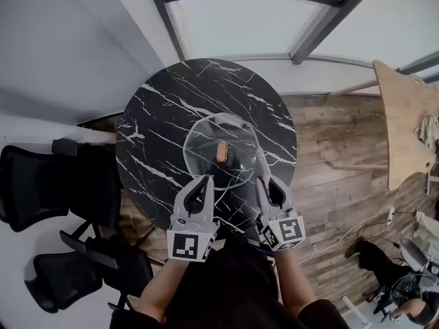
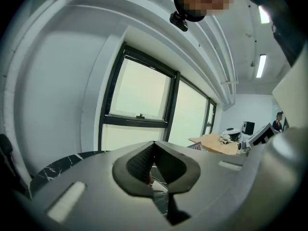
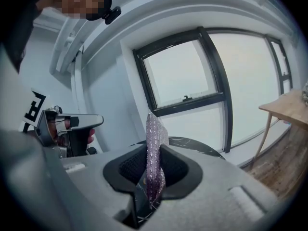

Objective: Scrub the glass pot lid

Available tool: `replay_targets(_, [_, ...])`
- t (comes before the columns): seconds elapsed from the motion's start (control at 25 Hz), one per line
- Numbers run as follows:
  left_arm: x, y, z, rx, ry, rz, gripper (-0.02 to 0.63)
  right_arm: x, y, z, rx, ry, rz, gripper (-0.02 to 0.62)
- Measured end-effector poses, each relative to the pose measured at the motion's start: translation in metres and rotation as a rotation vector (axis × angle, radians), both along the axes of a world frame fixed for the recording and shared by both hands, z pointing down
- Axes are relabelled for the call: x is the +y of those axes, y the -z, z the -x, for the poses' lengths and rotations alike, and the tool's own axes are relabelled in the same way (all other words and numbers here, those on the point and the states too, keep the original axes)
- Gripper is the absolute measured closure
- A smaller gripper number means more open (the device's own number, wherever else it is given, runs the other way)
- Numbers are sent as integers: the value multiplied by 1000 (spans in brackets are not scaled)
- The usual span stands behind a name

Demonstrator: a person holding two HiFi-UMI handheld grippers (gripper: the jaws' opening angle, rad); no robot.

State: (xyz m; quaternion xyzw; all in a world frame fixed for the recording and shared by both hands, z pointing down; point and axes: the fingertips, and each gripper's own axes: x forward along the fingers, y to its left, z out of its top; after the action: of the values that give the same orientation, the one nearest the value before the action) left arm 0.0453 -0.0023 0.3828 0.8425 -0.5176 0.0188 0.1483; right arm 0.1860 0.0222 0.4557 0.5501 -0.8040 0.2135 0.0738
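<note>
Right gripper view, right tongs (image 3: 153, 152) pinching sponge (image 3: 155, 128)

I find no words, numbers, brand names or signs that I can read in any view. The nearest thing to print is on the cube (image 1: 193, 244) of my left gripper (image 1: 204, 181) and the cube (image 1: 285, 232) of my right gripper (image 1: 263, 178). Each shows a black-and-white square marker pattern, not letters. The same pattern shows in part in the right gripper view.
</note>
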Motion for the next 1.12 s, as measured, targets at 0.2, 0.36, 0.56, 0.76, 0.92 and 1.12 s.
replay_targets(0.2, [-13, -15, -11, -18, -12, 35, 603, -21, -25, -18, 15, -30, 70, 518])
replay_targets(0.36, [-19, -26, -21, -21, -25, 42, 603, -41, -51, -24, 23, -31, 132, 518])
replay_targets(0.56, [-20, -44, -27, -27, -23, 76, 603, -53, -93, -33, 62, -32, 232, 520])
replay_targets(0.76, [-29, -63, -23, -32, 6, 89, 603, -61, -134, -36, 85, -14, 317, 522])
replay_targets(0.92, [-32, -68, -23, -33, 6, 92, 603, -60, -156, -31, 99, 9, 377, 521])
replay_targets(1.12, [-36, -74, -20, -43, 8, 91, 603, -64, -177, -24, 111, 16, 418, 522])
